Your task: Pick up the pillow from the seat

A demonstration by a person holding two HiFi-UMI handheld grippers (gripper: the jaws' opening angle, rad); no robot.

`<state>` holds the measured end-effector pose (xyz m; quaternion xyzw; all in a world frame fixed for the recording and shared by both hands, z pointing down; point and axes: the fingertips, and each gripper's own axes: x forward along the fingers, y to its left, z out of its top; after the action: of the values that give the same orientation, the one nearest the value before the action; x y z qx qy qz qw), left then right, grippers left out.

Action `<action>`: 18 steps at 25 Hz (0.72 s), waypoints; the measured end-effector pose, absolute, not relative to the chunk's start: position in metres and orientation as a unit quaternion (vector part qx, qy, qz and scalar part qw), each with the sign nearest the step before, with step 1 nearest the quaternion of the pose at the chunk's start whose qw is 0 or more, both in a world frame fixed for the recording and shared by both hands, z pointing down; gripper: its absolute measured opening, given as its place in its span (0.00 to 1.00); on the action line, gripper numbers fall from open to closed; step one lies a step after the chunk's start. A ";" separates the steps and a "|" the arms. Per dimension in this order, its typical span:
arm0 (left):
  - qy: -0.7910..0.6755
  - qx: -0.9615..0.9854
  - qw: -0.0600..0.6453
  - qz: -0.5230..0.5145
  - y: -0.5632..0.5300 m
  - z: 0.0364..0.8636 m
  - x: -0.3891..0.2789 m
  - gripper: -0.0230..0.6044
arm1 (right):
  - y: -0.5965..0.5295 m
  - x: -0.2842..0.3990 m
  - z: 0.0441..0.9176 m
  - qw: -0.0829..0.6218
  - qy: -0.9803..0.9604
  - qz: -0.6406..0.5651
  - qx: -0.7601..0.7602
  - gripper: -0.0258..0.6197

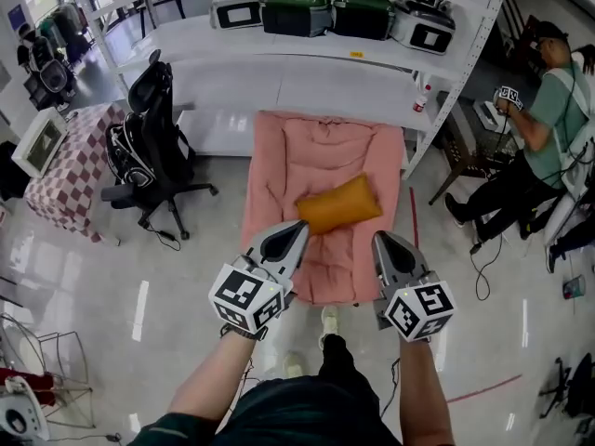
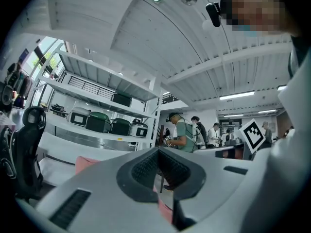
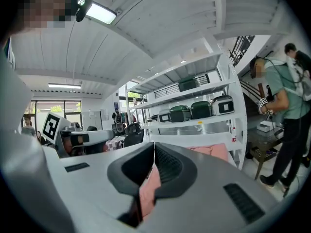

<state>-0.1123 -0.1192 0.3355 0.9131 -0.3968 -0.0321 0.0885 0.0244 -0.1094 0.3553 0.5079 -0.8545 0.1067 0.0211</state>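
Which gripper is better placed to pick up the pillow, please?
Probably the left gripper: in the head view its shut tip almost meets the pillow; the right gripper, also shut, sits further off.

Bare floor (image 1: 167,277) lies open before the seat (image 1: 325,147), hemmed by the shelf rack (image 1: 307,59) behind and the office chair (image 1: 153,147) left.

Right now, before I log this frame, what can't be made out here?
- Left gripper view: the left gripper itself hides the pillow.
- Right gripper view: the right gripper hides it too; only pink seat shows.
- Head view: left jaw tips overlap the pillow corner; contact unclear.
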 end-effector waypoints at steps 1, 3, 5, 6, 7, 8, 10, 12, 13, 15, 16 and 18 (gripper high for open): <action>-0.398 0.913 0.089 -0.032 -0.127 0.339 -0.109 0.04 | -0.117 0.027 0.359 0.024 -0.856 0.107 0.506 0.04; -0.399 0.912 0.093 -0.031 -0.143 0.345 -0.102 0.04 | -0.134 0.032 0.366 0.029 -0.857 0.110 0.503 0.04; -0.400 0.911 0.097 -0.028 -0.160 0.354 -0.093 0.04 | -0.152 0.040 0.376 0.034 -0.857 0.116 0.502 0.04; -0.401 0.910 0.099 -0.026 -0.168 0.358 -0.088 0.04 | -0.161 0.044 0.381 0.036 -0.856 0.119 0.501 0.04; -0.402 0.910 0.101 -0.024 -0.177 0.362 -0.085 0.04 | -0.170 0.049 0.386 0.038 -0.856 0.122 0.500 0.04; -0.403 0.909 0.103 -0.022 -0.186 0.366 -0.081 0.04 | -0.180 0.053 0.390 0.041 -0.856 0.125 0.500 0.04; -0.407 0.907 0.109 -0.017 -0.207 0.375 -0.073 0.04 | -0.200 0.061 0.399 0.046 -0.856 0.129 0.498 0.04; -0.412 0.904 0.114 -0.011 -0.227 0.386 -0.064 0.04 | -0.219 0.071 0.411 0.053 -0.857 0.136 0.494 0.04; -0.414 0.903 0.117 -0.007 -0.237 0.392 -0.061 0.04 | -0.229 0.075 0.418 0.056 -0.857 0.140 0.492 0.04; -0.419 0.900 0.122 0.000 -0.256 0.403 -0.054 0.04 | -0.248 0.082 0.432 0.061 -0.858 0.149 0.488 0.04; -0.420 0.899 0.125 0.003 -0.265 0.408 -0.050 0.04 | -0.257 0.087 0.438 0.064 -0.858 0.152 0.487 0.04; -0.422 0.897 0.128 0.009 -0.281 0.418 -0.041 0.04 | -0.275 0.095 0.450 0.070 -0.857 0.160 0.484 0.04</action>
<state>-0.0411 -0.2814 0.4183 0.8975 -0.4219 0.0092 0.1284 0.0950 -0.2748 0.4502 0.4841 -0.8575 0.1595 0.0700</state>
